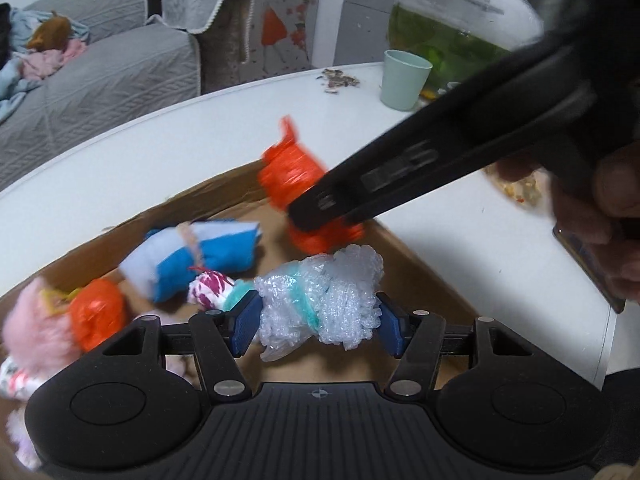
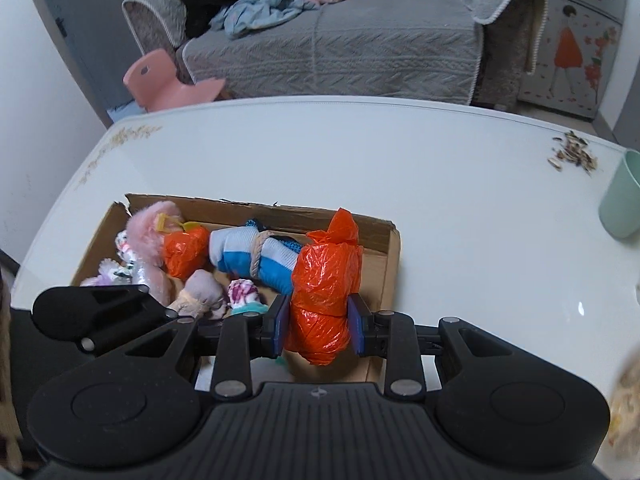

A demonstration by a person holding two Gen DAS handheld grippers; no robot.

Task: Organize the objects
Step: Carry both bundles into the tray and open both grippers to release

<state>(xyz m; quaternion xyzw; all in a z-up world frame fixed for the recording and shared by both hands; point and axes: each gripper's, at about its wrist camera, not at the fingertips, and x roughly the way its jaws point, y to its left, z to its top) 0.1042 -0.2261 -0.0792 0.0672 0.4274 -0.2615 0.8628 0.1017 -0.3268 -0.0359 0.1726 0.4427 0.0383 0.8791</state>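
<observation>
My left gripper (image 1: 316, 326) is shut on a clear bubble-wrap bundle (image 1: 320, 300) with a teal band, held over the cardboard box (image 1: 224, 192). My right gripper (image 2: 320, 322) is shut on an orange plastic-wrapped bundle (image 2: 326, 280) above the box's (image 2: 384, 280) right end. In the left wrist view the same orange bundle (image 1: 288, 172) shows blurred, pinched by the right gripper's black fingers (image 1: 328, 208). Inside the box lie a blue-and-white cloth roll (image 2: 256, 258), a smaller orange bundle (image 2: 184, 254), a pink fluffy toy (image 2: 148, 232) and a small pink-patterned roll (image 2: 242, 292).
The box sits on a white table (image 2: 360, 168). A pale green cup (image 2: 620, 208) stands at the right, with scattered seed husks (image 2: 572, 154) behind it. A glass fish bowl (image 1: 452, 28) stands behind the cup (image 1: 404, 80) in the left wrist view. A grey sofa (image 2: 340, 52) lies beyond the table.
</observation>
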